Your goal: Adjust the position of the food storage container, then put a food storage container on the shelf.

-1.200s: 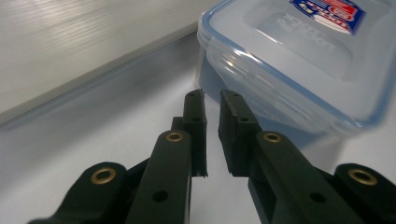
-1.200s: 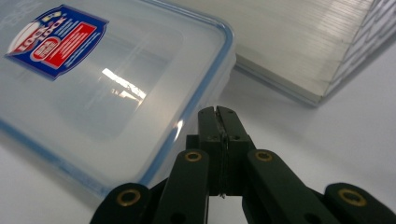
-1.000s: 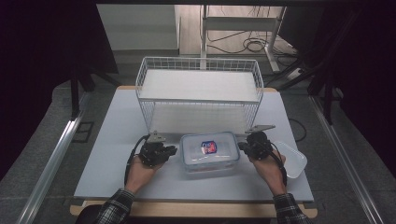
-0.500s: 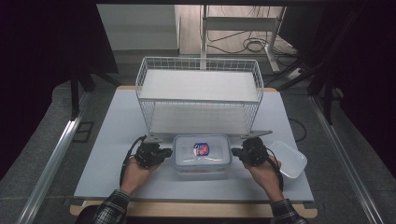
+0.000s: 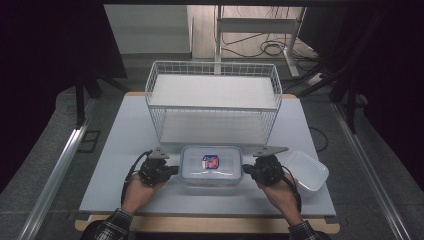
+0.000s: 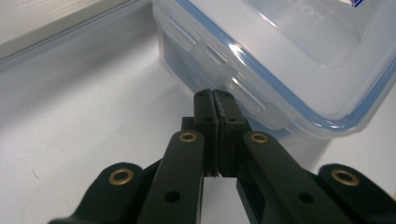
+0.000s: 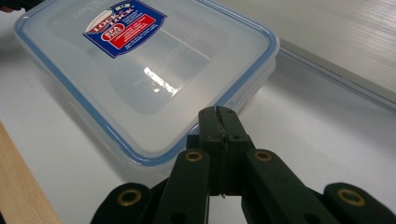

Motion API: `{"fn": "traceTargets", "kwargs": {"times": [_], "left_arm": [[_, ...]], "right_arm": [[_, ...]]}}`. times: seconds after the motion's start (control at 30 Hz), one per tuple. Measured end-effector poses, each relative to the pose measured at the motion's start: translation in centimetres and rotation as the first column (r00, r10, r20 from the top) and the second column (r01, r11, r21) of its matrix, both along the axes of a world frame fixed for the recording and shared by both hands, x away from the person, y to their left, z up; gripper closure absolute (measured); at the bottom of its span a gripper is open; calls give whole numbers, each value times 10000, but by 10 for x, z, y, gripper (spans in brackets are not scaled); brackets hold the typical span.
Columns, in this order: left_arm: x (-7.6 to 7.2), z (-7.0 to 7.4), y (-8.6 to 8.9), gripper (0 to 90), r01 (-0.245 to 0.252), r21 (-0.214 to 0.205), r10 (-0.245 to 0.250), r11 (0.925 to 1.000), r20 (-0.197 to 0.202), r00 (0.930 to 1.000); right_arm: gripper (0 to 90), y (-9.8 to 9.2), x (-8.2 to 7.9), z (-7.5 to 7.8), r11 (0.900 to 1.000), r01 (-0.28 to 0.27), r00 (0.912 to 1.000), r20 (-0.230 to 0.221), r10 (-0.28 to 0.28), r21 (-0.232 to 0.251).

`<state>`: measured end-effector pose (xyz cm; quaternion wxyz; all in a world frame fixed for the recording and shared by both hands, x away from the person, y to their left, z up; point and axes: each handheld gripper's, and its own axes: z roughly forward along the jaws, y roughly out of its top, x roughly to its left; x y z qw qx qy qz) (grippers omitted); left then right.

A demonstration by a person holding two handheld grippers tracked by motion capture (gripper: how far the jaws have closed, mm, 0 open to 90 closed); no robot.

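Observation:
A clear lidded plastic box (image 5: 211, 172) with a blue seal and a red-and-blue sticker lies near the table's front edge. My left gripper (image 5: 175, 170) is at its left end and my right gripper (image 5: 246, 173) at its right end. In the left gripper view the box (image 6: 289, 60) lies ahead to the right. The left gripper (image 6: 214, 94) is shut with nothing between its jaws, its tips against a side latch flap (image 6: 243, 95). In the right gripper view the right gripper (image 7: 218, 112) is shut and empty, its tips at the rim of the box (image 7: 154, 70).
A white wire basket (image 5: 212, 63) with two shelves stands behind the box at mid table. A second clear tub (image 5: 306, 171), without a lid, lies just right of my right hand. Bare white table (image 5: 125, 130) stretches to the left. The wooden front edge (image 7: 18, 186) is close.
The box has slid a little to the left and towards the person. Both grippers moved with it, staying at its two ends with jaws shut.

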<state>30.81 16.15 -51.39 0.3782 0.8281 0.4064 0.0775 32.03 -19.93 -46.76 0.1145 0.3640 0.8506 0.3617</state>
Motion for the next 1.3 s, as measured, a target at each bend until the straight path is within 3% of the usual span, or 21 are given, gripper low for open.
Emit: {"fn": "traceTargets", "kwargs": {"times": [0.13, 0.33, 0.37, 0.4, 0.57, 0.8, 1.03, 1.3], "left_arm": [[-4, 3, 8, 748, -376, 27, 376, 9993, 264, 9989], [-5, 2, 19, 405, -790, -192, 799, 9967, 476, 9957], [-4, 2, 21, 405, -880, -210, 890, 9959, 535, 9946], [-4, 2, 22, 292, -919, -189, 929, 9956, 617, 9938], [-4, 4, 24, 122, -1046, -167, 1057, 9944, 862, 9907], [-2, 4, 29, 57, -781, -287, 810, 9965, 1165, 9899], [-2, 15, 27, 59, -682, -784, 755, 9946, 943, 9927], [0, 24, 14, 33, -423, -932, 494, 9948, 754, 9959]], "right_arm": [[885, -3, 0, -1, 9997, -91, 9999, -108, 93, 219], [748, -7, 0, -1, 9999, 17, 10000, 70, -19, 168], [700, -9, -1, 0, 9997, 103, 9998, 138, -106, 218], [597, -13, 0, 1, 9986, 229, 9995, 195, -239, 483], [394, -20, 2, 2, 9953, 324, 9990, 270, -350, 910], [232, -23, 6, 2, 9884, 354, 9989, 241, -393, 1480], [112, -18, 8, -1, 9846, -138, 9997, 204, 104, 1745], [85, -10, 12, 0, 9834, -341, 9993, 196, 311, 1782]]}}
